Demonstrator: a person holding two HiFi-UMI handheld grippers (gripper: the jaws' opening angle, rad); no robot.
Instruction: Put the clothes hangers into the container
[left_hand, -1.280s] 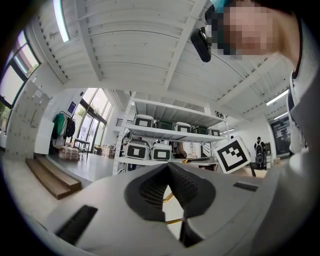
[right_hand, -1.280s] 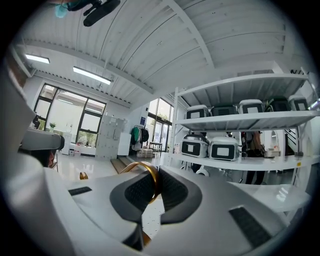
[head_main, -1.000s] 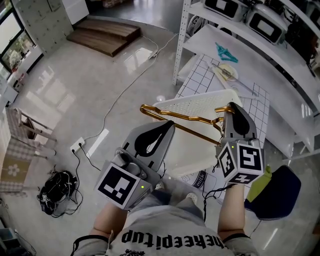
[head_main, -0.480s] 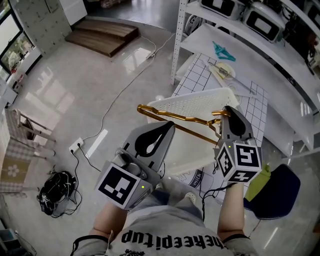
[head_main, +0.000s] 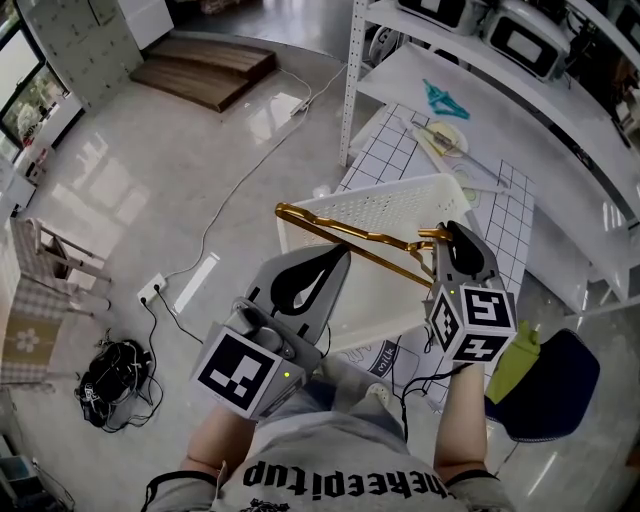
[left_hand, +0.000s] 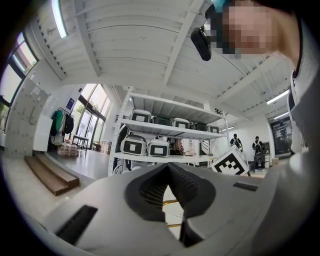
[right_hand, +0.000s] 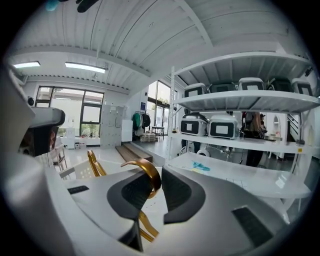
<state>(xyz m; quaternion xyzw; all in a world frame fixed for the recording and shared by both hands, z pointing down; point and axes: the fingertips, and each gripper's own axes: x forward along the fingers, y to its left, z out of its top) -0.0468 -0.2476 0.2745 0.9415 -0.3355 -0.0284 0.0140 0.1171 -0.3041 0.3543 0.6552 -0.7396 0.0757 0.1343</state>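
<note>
A gold clothes hanger (head_main: 340, 233) lies slantwise over the white perforated container (head_main: 392, 203). Its hook end sits at my right gripper (head_main: 452, 233). In the right gripper view the gold hook (right_hand: 148, 173) curls between the jaws of the right gripper (right_hand: 156, 176). The hook leans on the left pad, with a gap to the right pad. These jaws are opening. My left gripper (head_main: 336, 250) hangs near the container's front edge, shut and empty, its tips meeting in its own view (left_hand: 168, 166). A teal hanger (head_main: 443, 100) lies on the shelf.
A white metal shelf rack (head_main: 352, 80) stands behind the container, which rests on a grid-patterned mat (head_main: 512, 215). A pale item (head_main: 448, 140) lies on that mat. A dark blue seat (head_main: 556, 385) is at the right. A cable (head_main: 232, 195) and socket strip (head_main: 153, 292) lie on the floor at left.
My right gripper and the hanger have drifted slightly left and nearer to me over the container. The left gripper has stayed in place.
</note>
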